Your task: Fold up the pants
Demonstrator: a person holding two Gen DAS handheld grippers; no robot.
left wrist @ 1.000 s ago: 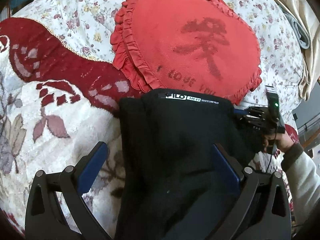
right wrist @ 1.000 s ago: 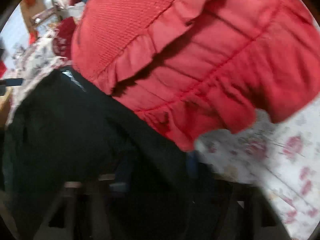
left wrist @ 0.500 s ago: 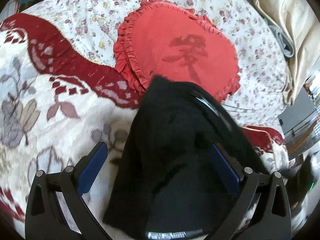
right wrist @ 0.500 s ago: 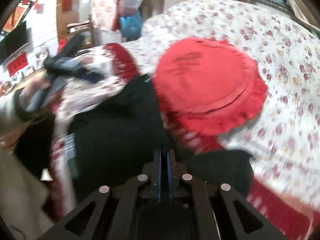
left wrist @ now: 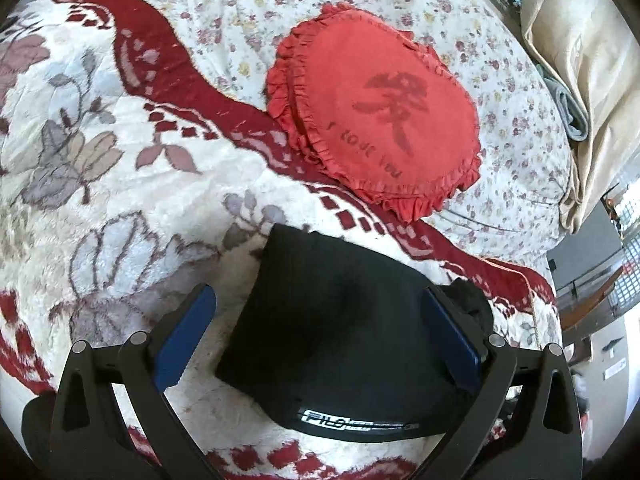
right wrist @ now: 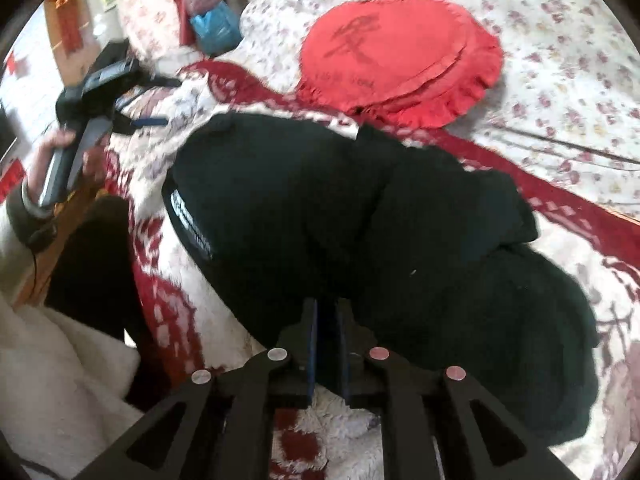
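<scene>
The pants (left wrist: 344,320) are plain black, with a white logo strip printed along the waistband (left wrist: 352,427). The heart-shaped cushion (left wrist: 380,120) is red with a ruffled edge, a darker red character and faded lettering on its face. The plush blanket (left wrist: 120,208) is cream with grey-mauve leaves and flowers and a deep red band dotted with pale squares. The bedspread (left wrist: 248,12) is white, sprinkled with small pink and yellow blossoms. The left tool (left wrist: 320,340) is black with blue finger pads (left wrist: 184,336). The curtain (left wrist: 592,60) is beige.

Left wrist view: close above the bed (left wrist: 120,168), facing forward-down. Right wrist view: likewise close. Shared: black pants (left wrist: 340,320) (right wrist: 360,220), red cushion (left wrist: 380,120) (right wrist: 400,56).
</scene>
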